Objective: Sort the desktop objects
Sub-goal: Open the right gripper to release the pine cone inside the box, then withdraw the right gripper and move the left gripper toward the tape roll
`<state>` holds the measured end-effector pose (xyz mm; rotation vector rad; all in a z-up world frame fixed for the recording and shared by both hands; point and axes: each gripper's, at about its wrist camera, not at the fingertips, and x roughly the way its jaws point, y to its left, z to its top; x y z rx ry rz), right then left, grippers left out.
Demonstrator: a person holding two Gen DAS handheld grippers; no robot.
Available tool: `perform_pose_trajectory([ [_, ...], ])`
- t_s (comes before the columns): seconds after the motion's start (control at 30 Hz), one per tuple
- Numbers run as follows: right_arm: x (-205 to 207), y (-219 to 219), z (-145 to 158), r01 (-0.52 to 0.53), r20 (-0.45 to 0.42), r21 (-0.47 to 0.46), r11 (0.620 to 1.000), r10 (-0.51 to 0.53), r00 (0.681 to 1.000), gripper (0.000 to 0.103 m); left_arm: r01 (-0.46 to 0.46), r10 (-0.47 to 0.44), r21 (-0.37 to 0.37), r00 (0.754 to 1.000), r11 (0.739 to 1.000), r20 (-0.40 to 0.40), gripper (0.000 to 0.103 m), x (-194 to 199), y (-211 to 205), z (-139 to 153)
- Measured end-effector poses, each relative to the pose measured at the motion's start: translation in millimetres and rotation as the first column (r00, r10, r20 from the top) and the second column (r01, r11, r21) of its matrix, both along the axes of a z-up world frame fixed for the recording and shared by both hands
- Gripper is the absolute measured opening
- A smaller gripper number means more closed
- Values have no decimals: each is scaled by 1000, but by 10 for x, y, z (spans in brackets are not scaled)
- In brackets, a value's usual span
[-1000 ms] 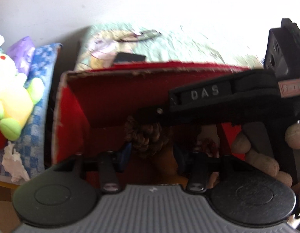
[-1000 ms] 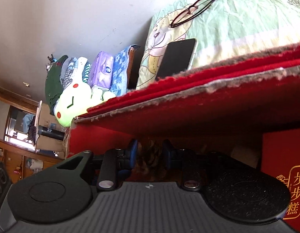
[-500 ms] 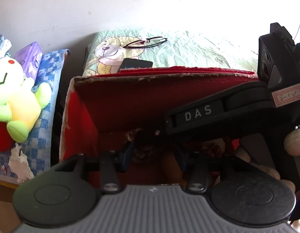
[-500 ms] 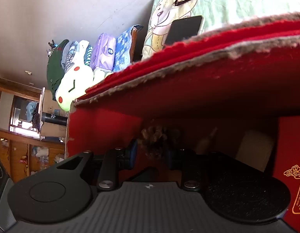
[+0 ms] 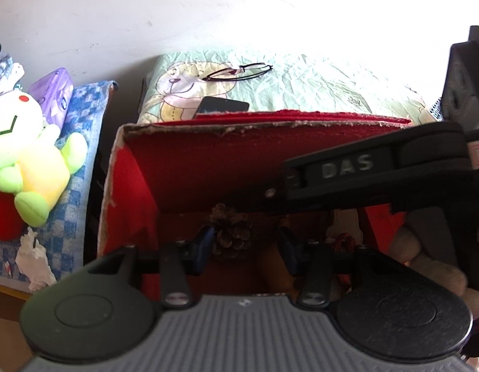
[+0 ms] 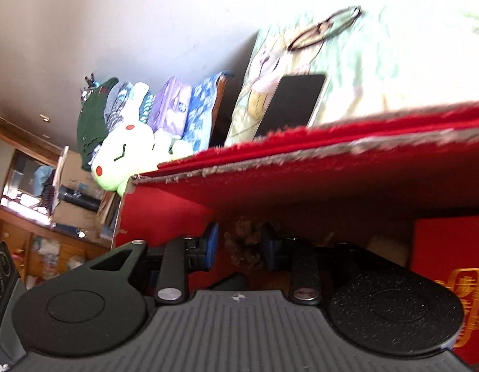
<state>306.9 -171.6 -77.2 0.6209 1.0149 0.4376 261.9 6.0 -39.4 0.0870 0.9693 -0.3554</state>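
An open red box (image 5: 208,161) fills both views. Low inside it hangs a brown pine cone (image 6: 244,245), between the blue fingertips of my right gripper (image 6: 239,243), which is shut on it. In the left wrist view the same pine cone (image 5: 230,232) sits under the right gripper's black body (image 5: 345,167), which reaches in from the right with a hand behind it. My left gripper (image 5: 245,246) hovers over the box, open, with nothing pressed between its fingers.
The box also holds a pale bone-shaped piece (image 5: 345,223) and a red packet with gold characters (image 6: 450,279). Behind it a bear-print pillow (image 5: 301,83) carries glasses (image 5: 239,71) and a phone (image 5: 222,105). A green plush toy (image 5: 25,155) lies at the left.
The right wrist view has rolled a little, so the box rim slants more steeply. The pine cone stays between the right fingers. The left view has sharpened but hardly shifted.
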Motion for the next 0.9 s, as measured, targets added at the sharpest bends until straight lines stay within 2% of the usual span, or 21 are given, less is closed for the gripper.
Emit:
perform_pose_trajectory([
  [0.13,-105,-89,172,63,-26,-96,993,-66,997,34,-9,9,5,1000,1000,9,49,-10,-4,12],
  [0.3,-401,-118,383,131,56,-281,951,-120,991,34,-23,18,67,997,997,77,51,-96,-76,76],
  [0.33,-464,-132,412,152,75,-300,942,-136,988,34,-33,27,70,996,997,90,53,-123,-86,99],
  [0.37,-537,-149,443,172,92,-314,934,-150,984,34,-46,41,54,995,997,92,59,-149,-84,129],
  [0.4,-620,-177,477,193,111,-322,927,-166,980,34,-62,59,28,994,998,92,68,-185,-82,165],
  [0.43,-711,-221,514,218,131,-327,920,-184,974,34,-78,76,14,991,997,106,73,-231,-89,213],
  [0.53,-941,-318,612,280,172,-314,907,-236,956,38,-125,118,30,978,992,171,76,-404,-138,379],
  [0.57,-1011,-339,649,290,181,-303,908,-244,953,39,-141,136,14,974,990,179,78,-458,-128,432],
  [0.67,-1183,-367,748,308,211,-295,905,-253,944,39,-192,193,-21,966,981,170,91,-580,-79,549],
  [0.77,-1325,-338,845,310,239,-293,905,-244,940,40,-244,234,24,950,970,208,99,-745,-64,643],
  [0.9,-1461,-227,940,289,269,-307,907,-209,940,42,-294,263,90,930,952,256,101,-941,-42,768],
])
